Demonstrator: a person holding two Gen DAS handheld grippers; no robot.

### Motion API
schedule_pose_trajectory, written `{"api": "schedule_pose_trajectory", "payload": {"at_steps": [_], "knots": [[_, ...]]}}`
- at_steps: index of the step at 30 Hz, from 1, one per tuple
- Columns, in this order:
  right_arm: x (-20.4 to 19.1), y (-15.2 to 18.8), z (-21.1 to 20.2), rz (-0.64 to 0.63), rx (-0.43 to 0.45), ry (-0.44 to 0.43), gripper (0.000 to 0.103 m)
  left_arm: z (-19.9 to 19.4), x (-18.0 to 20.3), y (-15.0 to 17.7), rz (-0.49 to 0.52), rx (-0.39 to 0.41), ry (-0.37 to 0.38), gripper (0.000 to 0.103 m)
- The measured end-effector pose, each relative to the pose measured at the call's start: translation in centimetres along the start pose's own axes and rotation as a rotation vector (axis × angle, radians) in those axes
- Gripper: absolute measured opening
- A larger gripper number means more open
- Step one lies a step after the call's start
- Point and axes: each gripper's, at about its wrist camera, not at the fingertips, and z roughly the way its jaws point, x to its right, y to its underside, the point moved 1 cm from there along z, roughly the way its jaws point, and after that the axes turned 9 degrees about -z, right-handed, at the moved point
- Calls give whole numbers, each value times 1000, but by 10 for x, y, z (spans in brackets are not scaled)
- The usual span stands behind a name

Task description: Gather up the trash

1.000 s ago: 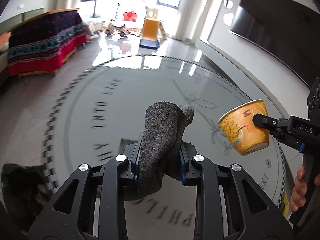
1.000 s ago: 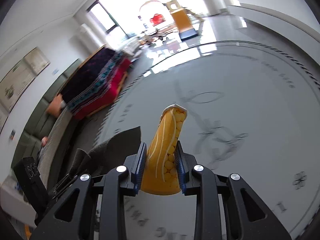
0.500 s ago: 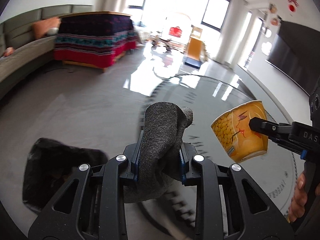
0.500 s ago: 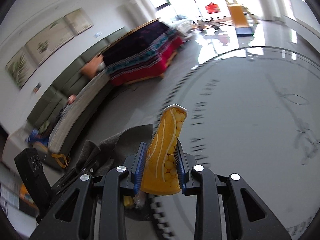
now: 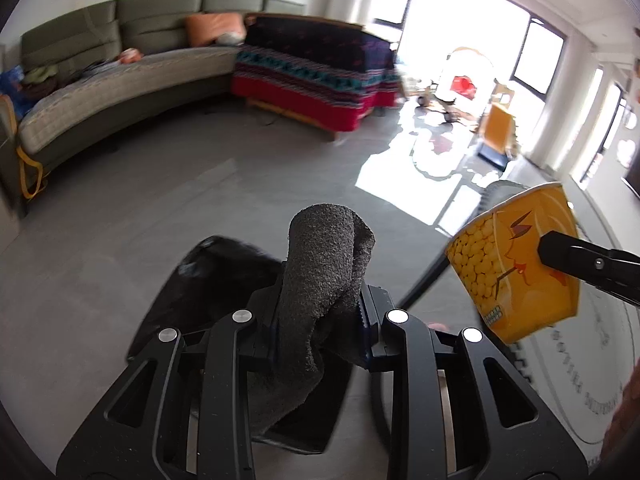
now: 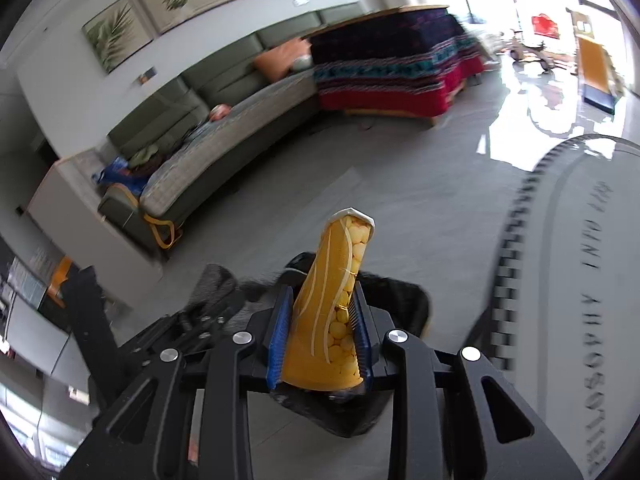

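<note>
Holding two pieces of trash, I have both grippers above a black trash bag (image 5: 224, 292) that lies open on the grey floor (image 5: 160, 200). My left gripper (image 5: 320, 320) is pinching a dark grey cloth (image 5: 320, 264); the cloth is pressed between the two blue pads and its folded top stands up above the fingers, while the lower end hangs down behind them. My right gripper (image 6: 320, 340) is pinching a yellow paper cup (image 6: 340, 292) with a corn pattern, and the cup is squeezed flat between the pads, its white rim pointing away from me. In the left view this cup (image 5: 516, 264) is to the right of the cloth and apart from it. The bag (image 6: 404, 300) is directly under the cup in the right view. Behind it I see a green sofa (image 5: 120, 64) and a bench with a red patterned blanket (image 5: 320, 68).
</note>
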Motion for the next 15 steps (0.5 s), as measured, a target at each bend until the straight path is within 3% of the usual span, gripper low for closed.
{"api": "schedule_pose_trajectory", "payload": {"at_steps": [1,2,3,4,5,8,15], "knots": [[-8,-7,14,-17,-16,-26,33,5,-8,-2,-12,-8,-22,28],[-13,-11,24,-28,-36,-32,50,9,-14,-5,-22,-12,-37,30],[-16,-15,35,-32,-63,-10,81,13,-17,-9,-29,-19,-61,38],[-17,-18,42,-26,-69,15,86,18,-21,-13,-36,-21,-99,72],[-16,-21,46,-17,-57,25,86,18,-26,-14,-42,-5,-144,96],[-12,-17,48,-2,-58,29,86,19,-35,-22,-43,62,-242,97],[-11,-11,42,-10,-50,32,86,27,-50,-16,-73,52,-229,97]]}}
